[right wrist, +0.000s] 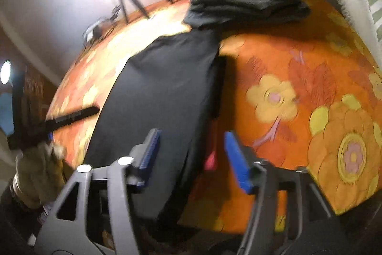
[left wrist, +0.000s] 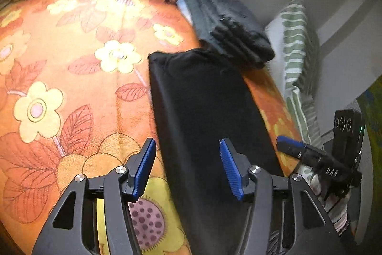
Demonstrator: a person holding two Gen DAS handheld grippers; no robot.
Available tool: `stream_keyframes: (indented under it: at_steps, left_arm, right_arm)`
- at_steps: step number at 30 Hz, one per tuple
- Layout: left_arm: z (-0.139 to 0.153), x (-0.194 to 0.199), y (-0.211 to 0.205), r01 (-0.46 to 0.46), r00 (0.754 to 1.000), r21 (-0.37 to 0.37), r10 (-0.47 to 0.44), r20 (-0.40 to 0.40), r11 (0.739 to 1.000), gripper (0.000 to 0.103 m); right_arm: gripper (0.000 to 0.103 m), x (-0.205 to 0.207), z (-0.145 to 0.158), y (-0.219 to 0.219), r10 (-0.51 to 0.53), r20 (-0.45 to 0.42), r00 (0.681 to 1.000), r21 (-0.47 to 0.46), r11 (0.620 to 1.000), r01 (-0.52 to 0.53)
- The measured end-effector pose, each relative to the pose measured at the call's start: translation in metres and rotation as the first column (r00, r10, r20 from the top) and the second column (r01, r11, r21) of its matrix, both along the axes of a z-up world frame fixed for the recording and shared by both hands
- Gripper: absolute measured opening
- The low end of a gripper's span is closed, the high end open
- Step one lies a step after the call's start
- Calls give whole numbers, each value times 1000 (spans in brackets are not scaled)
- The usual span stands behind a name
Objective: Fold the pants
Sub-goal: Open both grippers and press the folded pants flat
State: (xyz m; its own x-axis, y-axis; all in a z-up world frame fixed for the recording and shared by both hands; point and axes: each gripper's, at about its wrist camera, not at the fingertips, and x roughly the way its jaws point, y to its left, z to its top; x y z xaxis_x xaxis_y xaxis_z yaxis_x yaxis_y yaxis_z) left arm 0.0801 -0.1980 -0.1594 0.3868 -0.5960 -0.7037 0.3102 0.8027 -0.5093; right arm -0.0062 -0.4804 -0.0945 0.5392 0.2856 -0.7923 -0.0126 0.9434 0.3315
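Left gripper (left wrist: 187, 167), right gripper (right wrist: 191, 160): jaws apart, over pants (left wrist: 203, 106).

Black pants (left wrist: 203, 106) folded into long flat strip, lying on orange floral bedspread (left wrist: 71, 87), near end draped over edge.

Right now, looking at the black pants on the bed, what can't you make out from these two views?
- Near end of the black pants: in both wrist views it runs under the tongs and off the bottom edge.
- Stack of dark folded clothes: the count is unclear, since folds merge in the left view and blur in the right.
- Far end of the pants: tucked under that stack in the right view.
- Floral bedspread: motion blur smears its pattern in the right view.
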Motion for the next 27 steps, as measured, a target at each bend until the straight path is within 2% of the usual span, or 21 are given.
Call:
stream_keyframes:
  at_steps: [2,4,10,15,17,20,27]
  left_arm:
    - [-4,4,0,-2,1000,27,2,-14,1000,55]
    - [-5,6,1,-1,1000,54,1,-6,999,55]
    - [-3,13,-3,17,999,125,-21,25,992,55]
    - [-6,17,-10,28,999,159,-33,25,987,55]
    - [-7,19,-16,33,999,179,-39,27,983,60]
    - [-7,19,-21,44,999,186,-49,21,982,60]
    - [-6,17,-31,57,998,215,-65,28,975,70]
  right_arm:
    - [62,14,-5,-9,-17,-25,1000,38,999,18]
    - [62,24,-10,-11,-31,-47,998,37,999,32]
    - [62,43,-14,0,-25,-50,998,-73,997,21]
    - [62,55,-11,4,-33,-43,999,-117,993,28]
    - [62,57,-12,2,-53,-36,998,-129,990,48]
    - [62,62,-16,-1,-69,-36,997,-111,992,64]
    - [63,69,-25,-1,-50,-46,998,-118,992,44]
